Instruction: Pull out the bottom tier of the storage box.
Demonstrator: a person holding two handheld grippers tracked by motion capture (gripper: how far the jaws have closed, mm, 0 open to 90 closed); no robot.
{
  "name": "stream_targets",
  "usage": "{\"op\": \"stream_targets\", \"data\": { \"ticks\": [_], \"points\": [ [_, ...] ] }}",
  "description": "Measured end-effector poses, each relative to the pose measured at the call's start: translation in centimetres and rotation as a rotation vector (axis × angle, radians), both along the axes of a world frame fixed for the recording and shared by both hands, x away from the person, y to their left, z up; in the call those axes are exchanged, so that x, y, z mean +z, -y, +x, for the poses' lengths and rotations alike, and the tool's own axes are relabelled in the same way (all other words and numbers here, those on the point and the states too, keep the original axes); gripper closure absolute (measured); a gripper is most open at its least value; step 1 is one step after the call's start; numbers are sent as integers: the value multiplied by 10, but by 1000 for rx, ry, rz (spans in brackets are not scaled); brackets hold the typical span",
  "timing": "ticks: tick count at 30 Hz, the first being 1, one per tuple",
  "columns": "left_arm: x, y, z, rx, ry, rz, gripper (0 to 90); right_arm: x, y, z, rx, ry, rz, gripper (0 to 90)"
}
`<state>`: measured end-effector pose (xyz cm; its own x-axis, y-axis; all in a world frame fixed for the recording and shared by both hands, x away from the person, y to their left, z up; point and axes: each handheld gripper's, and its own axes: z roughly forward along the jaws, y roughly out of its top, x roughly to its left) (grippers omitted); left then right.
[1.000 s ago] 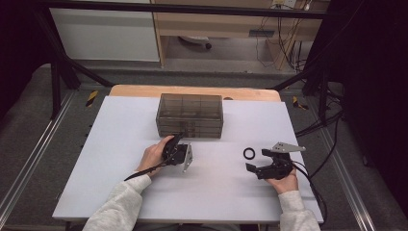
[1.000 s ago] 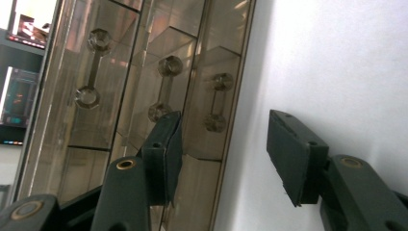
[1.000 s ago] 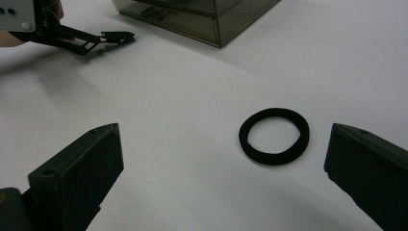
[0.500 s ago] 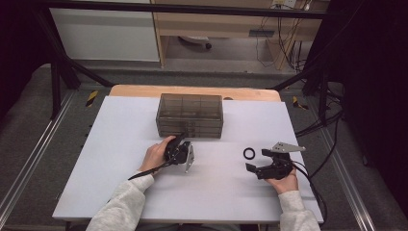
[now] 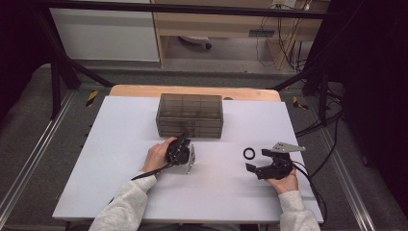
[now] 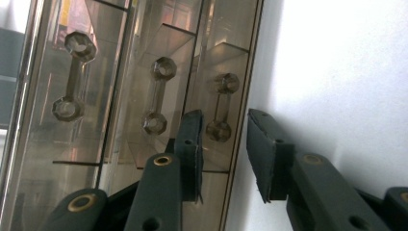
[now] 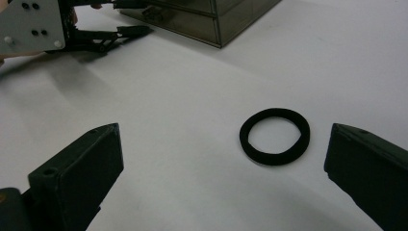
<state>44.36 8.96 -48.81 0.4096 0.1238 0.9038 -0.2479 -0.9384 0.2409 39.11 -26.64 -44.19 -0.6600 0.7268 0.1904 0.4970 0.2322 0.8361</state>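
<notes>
Grey carpet floor (image 5: 29,130); wooden desk (image 5: 226,21)

Smoky clear plastic drawer box (image 5: 190,115) gleaming glossy; black ring (image 7: 274,136) looking matt, rubbery; white tabletop (image 5: 120,144) showing smooth.

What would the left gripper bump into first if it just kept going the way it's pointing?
Most likely the smoky drawer box. The left gripper, whose jaws have just been closing with nothing between them, aims at the dumbbell-shaped handle on its nearest drawer. The remaining gap looks small but is hard to judge.
</notes>
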Motion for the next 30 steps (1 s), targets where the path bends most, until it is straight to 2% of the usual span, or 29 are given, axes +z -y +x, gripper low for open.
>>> {"op": "stream_targets", "data": {
  "ticks": [7, 30],
  "points": [
    [-2, 1, 0, 3, 9, -1, 698, 0, 0, 0, 0, 0, 0, 4],
    [-9, 3, -2, 8, 90, 38, 759, 0, 0, 0, -1, -2, 1, 4]
  ]
}}
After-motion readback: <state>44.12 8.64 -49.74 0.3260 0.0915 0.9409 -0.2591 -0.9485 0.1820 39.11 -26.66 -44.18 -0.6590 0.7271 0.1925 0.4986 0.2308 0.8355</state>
